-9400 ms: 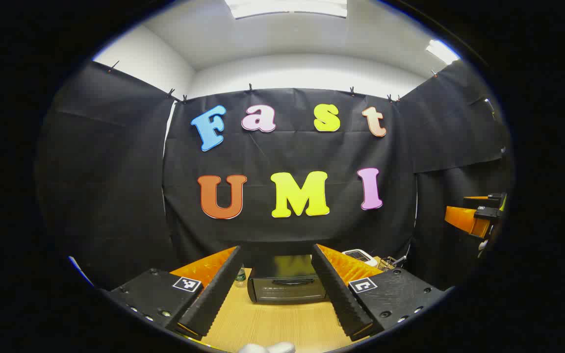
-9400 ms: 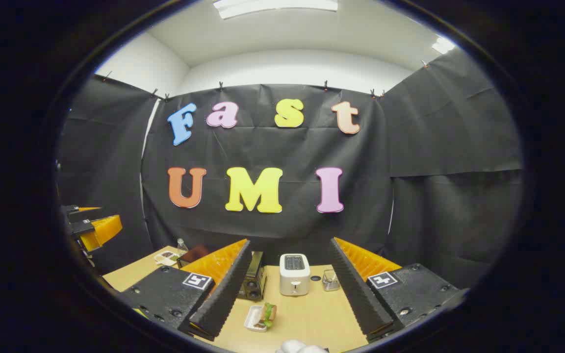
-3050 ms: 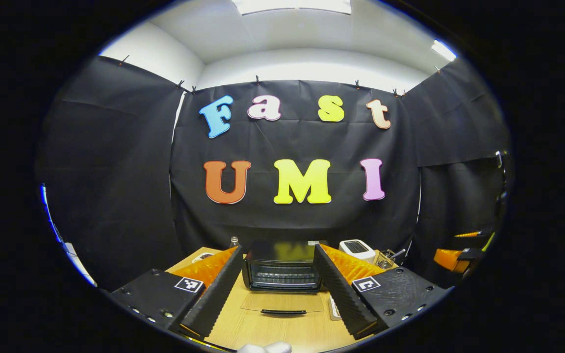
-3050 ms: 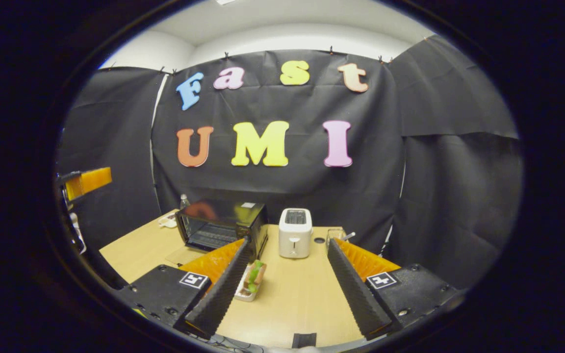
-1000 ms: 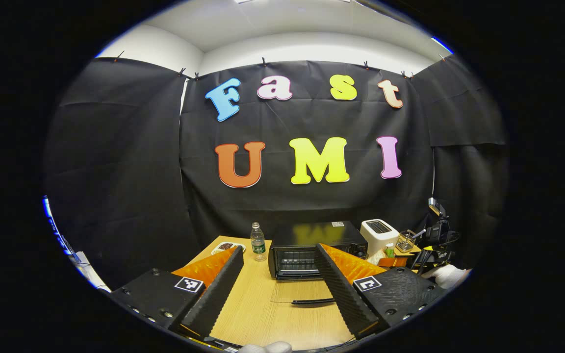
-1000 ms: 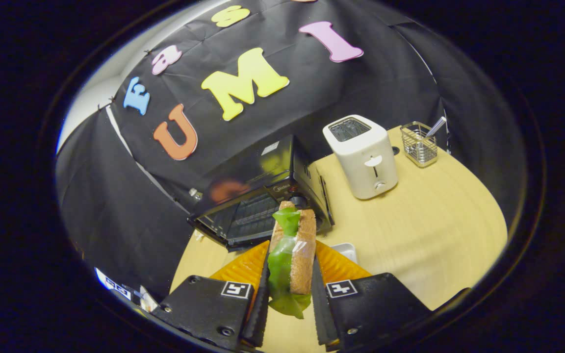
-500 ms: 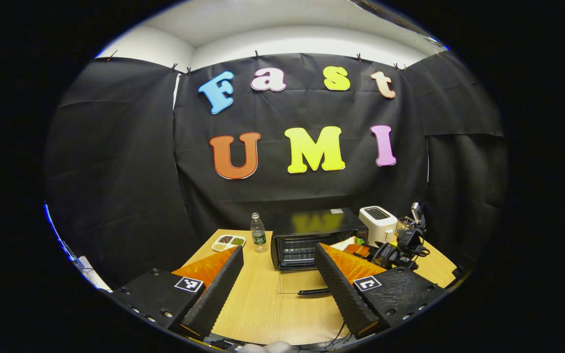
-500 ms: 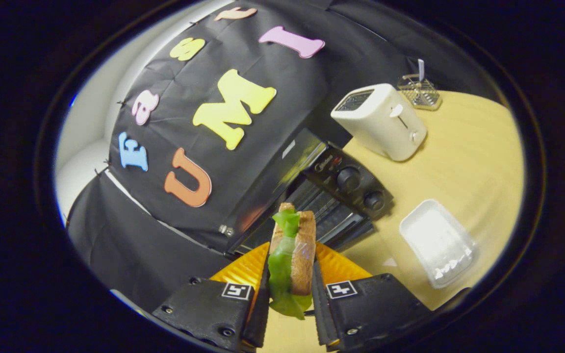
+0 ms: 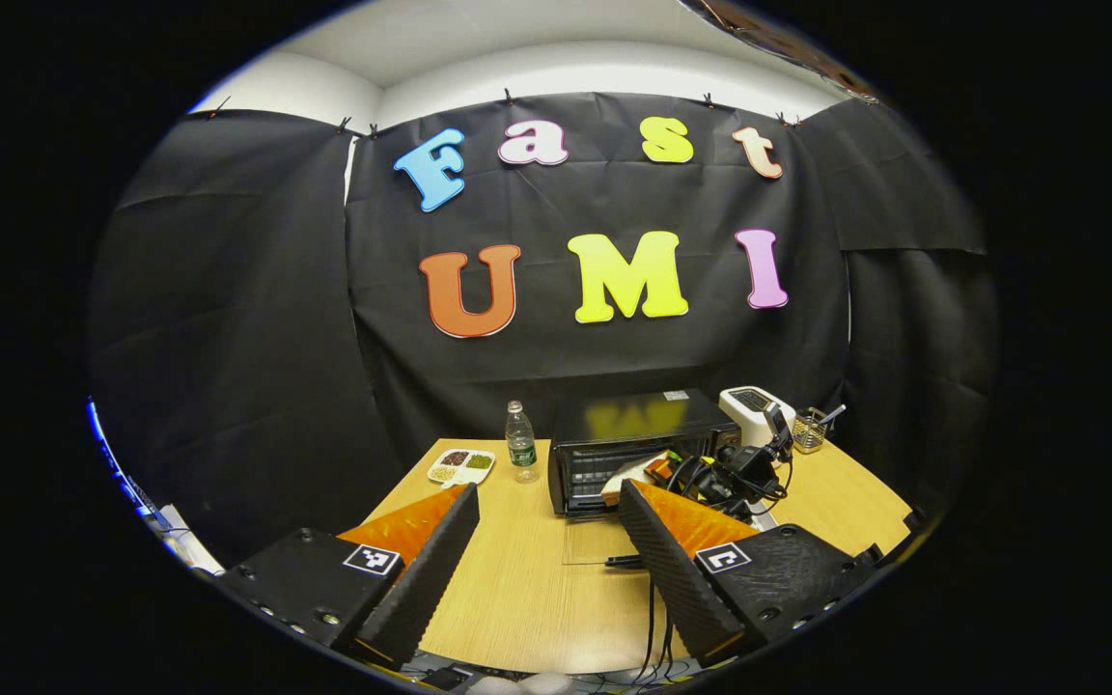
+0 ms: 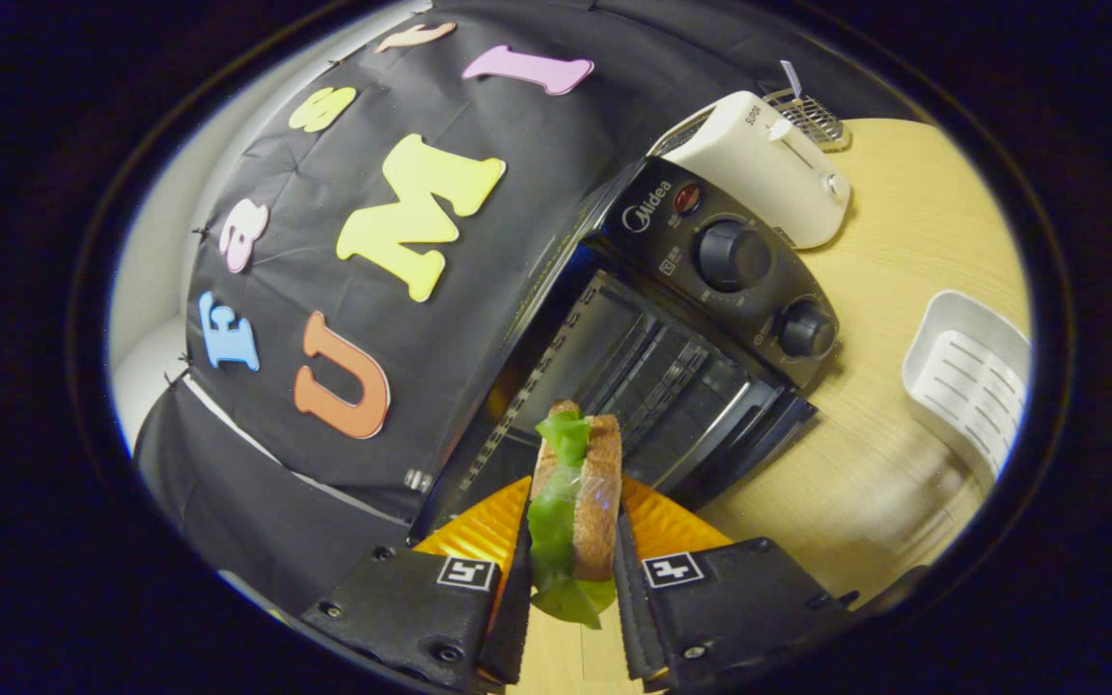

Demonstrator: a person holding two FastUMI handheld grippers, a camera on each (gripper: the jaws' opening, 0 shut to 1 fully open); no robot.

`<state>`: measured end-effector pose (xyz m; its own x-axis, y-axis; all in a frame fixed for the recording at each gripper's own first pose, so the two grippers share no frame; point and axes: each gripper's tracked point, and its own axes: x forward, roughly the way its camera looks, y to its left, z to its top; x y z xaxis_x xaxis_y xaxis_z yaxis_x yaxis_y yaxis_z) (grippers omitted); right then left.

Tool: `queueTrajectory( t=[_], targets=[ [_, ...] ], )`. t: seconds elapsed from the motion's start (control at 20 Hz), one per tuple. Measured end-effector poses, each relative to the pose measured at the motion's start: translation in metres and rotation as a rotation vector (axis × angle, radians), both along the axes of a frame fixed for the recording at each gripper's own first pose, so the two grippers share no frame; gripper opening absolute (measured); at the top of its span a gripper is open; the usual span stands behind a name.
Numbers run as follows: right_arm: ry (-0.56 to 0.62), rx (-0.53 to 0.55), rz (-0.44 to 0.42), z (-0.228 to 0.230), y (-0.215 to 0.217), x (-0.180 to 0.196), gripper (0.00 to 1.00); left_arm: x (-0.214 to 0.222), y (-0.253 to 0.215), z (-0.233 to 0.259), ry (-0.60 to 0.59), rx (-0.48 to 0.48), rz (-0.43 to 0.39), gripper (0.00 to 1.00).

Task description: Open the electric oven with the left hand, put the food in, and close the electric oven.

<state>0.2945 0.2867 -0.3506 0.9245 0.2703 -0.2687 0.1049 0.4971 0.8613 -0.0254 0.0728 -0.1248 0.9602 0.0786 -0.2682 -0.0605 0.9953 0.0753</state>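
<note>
Left tongs (image 9: 546, 565), apart and empty, hang back from the electric oven (image 9: 633, 446). Right tongs (image 10: 570, 618) clamp the sandwich (image 10: 575, 507) at the oven mouth; it should enter level, clear of the rack. The left gripper view adds the lowered door (image 9: 599, 541) on the desk (image 9: 517, 598).

Oven (image 10: 710, 290) black; toaster (image 10: 768, 164) cream; sandwich (image 10: 575, 502) brown bread, green leaf; tray (image 10: 971, 376) white; table (image 9: 517, 569) pale wood — gripper fingers (image 9: 421, 569) black, orange backs.

Light wooden table (image 9: 517, 598), black oven (image 9: 628, 439), white toaster (image 9: 754, 405), water bottle (image 9: 520, 442), snack tray (image 9: 460, 465), utensil rack (image 9: 810, 430)
</note>
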Motion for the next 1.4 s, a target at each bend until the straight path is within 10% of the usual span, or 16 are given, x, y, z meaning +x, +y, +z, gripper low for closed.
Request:
queueTrajectory(
  t=[0.65,0.7,0.8,0.95,1.4],
  targets=[
    [0.042,-0.258,-0.02,-0.028,0.006,0.05,0.41,0.016,0.011,-0.013,0.014,-0.027,0.002,0.95],
    [0.044,-0.301,-0.006,-0.027,0.001,0.048,0.62,0.016,0.012,-0.014,0.014,-0.031,0.004,0.95],
    [0.046,-0.439,0.027,-0.029,-0.008,0.045,0.62,0.018,0.01,-0.013,0.009,-0.044,0.004,0.95],
    [0.04,-0.589,0.056,-0.029,-0.021,0.034,0.97,0.022,0.007,-0.012,-0.003,-0.051,-0.002,0.95],
    [-0.14,-0.867,0.158,0.053,-0.053,-0.048,0.99,0.028,0.006,-0.007,-0.056,-0.063,-0.001,0.95]
  ],
)
